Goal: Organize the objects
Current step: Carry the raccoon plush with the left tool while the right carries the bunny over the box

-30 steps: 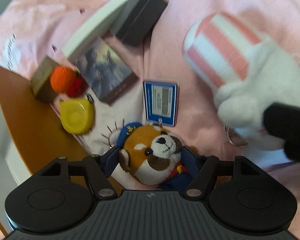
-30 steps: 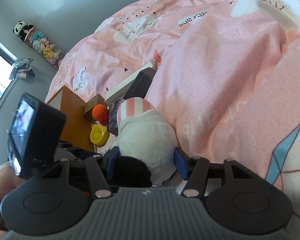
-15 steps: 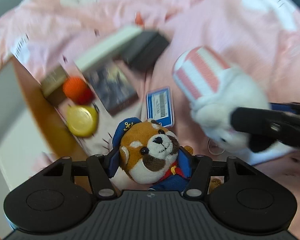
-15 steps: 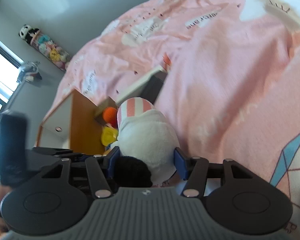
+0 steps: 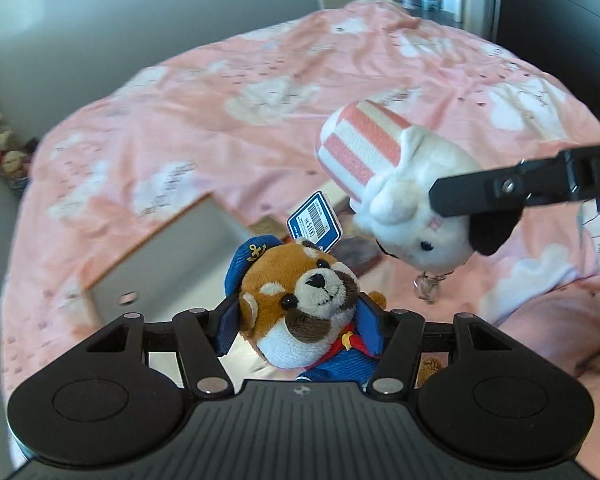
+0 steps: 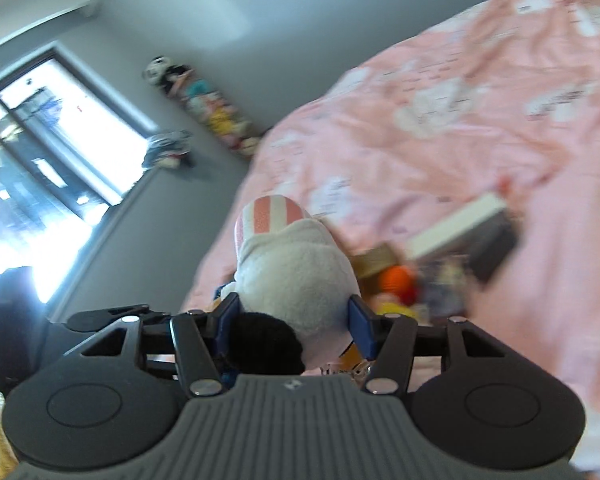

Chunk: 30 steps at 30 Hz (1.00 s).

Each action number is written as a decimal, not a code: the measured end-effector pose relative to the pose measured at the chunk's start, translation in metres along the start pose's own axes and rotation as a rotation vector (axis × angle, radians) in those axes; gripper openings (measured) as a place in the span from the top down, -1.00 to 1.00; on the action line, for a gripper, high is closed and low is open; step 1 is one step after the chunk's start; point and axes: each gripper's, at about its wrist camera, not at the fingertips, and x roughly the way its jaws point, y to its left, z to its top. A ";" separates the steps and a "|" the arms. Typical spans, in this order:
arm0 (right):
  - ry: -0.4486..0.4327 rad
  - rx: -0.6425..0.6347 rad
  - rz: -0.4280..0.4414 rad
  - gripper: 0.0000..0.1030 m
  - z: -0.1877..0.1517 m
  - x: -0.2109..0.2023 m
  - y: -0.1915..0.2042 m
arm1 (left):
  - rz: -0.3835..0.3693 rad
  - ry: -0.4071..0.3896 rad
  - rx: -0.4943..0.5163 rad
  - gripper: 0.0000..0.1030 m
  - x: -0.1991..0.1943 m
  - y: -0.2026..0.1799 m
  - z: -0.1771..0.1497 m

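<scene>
My left gripper (image 5: 298, 328) is shut on a red panda plush (image 5: 300, 312) in a blue sailor cap, held in the air above the pink bed; its blue price tag (image 5: 315, 227) sticks up behind the head. My right gripper (image 6: 294, 320) is shut on a white dog plush (image 6: 296, 268) with black ears and a pink-and-white striped hat. In the left wrist view that dog plush (image 5: 404, 196) hangs to the right of the panda, with a black finger (image 5: 500, 192) of the right gripper across it.
A pink printed duvet (image 5: 240, 112) covers the bed. A white and wood bedside cabinet (image 5: 168, 256) stands below. Lying on the bed are a white box (image 6: 456, 228), a dark box (image 6: 496, 248), an orange ball (image 6: 398, 280) and a yellow item (image 6: 392, 306). Plush toys (image 6: 204, 100) line the wall.
Both grippers have risen off the bed with their plush toys, and the views have tilted up toward the walls. The left jaws have narrowed onto the panda.
</scene>
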 end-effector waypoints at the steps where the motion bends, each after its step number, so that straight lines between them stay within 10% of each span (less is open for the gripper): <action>1: 0.018 0.003 0.033 -0.14 0.001 0.007 0.008 | 0.010 0.007 -0.006 -0.32 -0.004 0.010 -0.004; 9: 0.235 0.113 0.148 -0.14 -0.027 0.097 0.042 | 0.094 0.116 -0.021 -0.32 0.014 0.057 -0.039; 30: 0.564 0.194 -0.171 -0.14 -0.077 0.210 0.019 | 0.073 0.304 0.259 -0.37 0.099 0.046 -0.096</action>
